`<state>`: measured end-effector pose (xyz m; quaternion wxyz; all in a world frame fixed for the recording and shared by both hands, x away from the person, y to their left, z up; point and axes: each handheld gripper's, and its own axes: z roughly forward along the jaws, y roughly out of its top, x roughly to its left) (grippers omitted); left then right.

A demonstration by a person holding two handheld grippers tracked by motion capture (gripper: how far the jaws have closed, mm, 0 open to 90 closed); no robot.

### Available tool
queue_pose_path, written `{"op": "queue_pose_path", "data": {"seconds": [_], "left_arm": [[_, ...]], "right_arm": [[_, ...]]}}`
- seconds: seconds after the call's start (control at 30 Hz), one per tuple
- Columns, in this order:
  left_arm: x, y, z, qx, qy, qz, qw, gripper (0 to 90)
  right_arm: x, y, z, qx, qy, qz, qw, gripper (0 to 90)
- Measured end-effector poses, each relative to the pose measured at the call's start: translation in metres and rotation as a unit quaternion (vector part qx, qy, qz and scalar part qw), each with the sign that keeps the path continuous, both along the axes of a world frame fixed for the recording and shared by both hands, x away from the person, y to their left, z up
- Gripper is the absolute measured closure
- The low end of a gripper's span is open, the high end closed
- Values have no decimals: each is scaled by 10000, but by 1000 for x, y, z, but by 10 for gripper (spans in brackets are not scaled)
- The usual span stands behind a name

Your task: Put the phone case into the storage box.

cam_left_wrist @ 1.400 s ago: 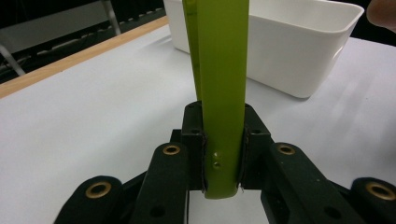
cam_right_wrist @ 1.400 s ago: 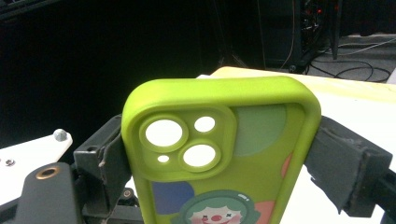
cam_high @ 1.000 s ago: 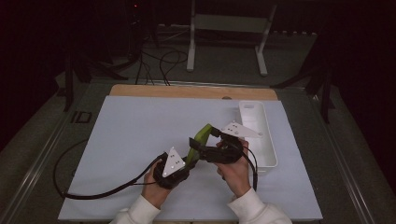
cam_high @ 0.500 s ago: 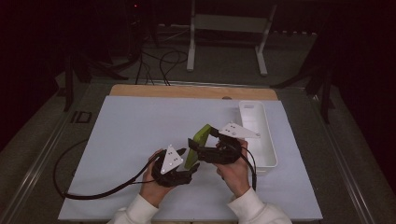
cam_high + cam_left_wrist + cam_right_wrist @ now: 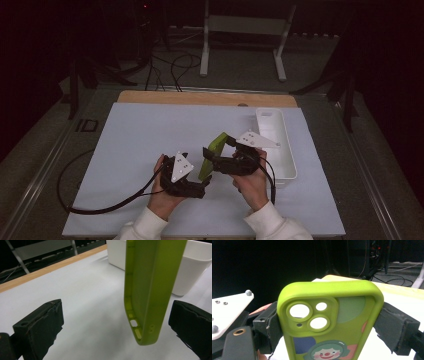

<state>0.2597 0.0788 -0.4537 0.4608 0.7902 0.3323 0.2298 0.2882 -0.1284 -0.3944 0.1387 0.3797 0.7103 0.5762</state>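
The right hand-held gripper [image 5: 206, 155] is clamping the green phone case [image 5: 212, 155] across its width, one black pad pressing on each long edge, and holding it off the white mat [image 5: 140, 140] that is covering the bench [image 5: 200, 98]. In the right gripper view the case [image 5: 329, 322] is showing its back: the camera cut-outs up top and a cartoon clown face lower down, with the pads squeezing both sides.

The left hand-held gripper [image 5: 204, 186] is sitting just beside it, low over the mat, and its jaws have just been opening; they are now standing wide. In the left gripper view the lower end of the case [image 5: 147, 300] is hanging between those two jaws, with clear gaps on either side and neither pad touching it.

The case is hovering near the middle of the mat, tilted, its upper end leaning towards the white tray [image 5: 287, 165]. That tray is lying along the mat's right-hand side, just beyond the right hand [image 5: 252, 182].
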Motion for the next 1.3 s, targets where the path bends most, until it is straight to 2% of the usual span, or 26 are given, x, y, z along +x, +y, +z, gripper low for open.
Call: {"op": "queue_pose_path", "data": {"seconds": [0.17,0.73,1.3], "left_arm": [[1,4,1,55,-23,56,10000,4],[0,15,5,0,-49,92,9999,2],[3,36,10,-59,-119,272,9995,2]], "right_arm": [[1,-2,0,-16,-2,-32,10000,162],[4,-3,2,5,-22,-84,10000,162],[13,-5,7,-94,-86,-191,9997,162]]}}
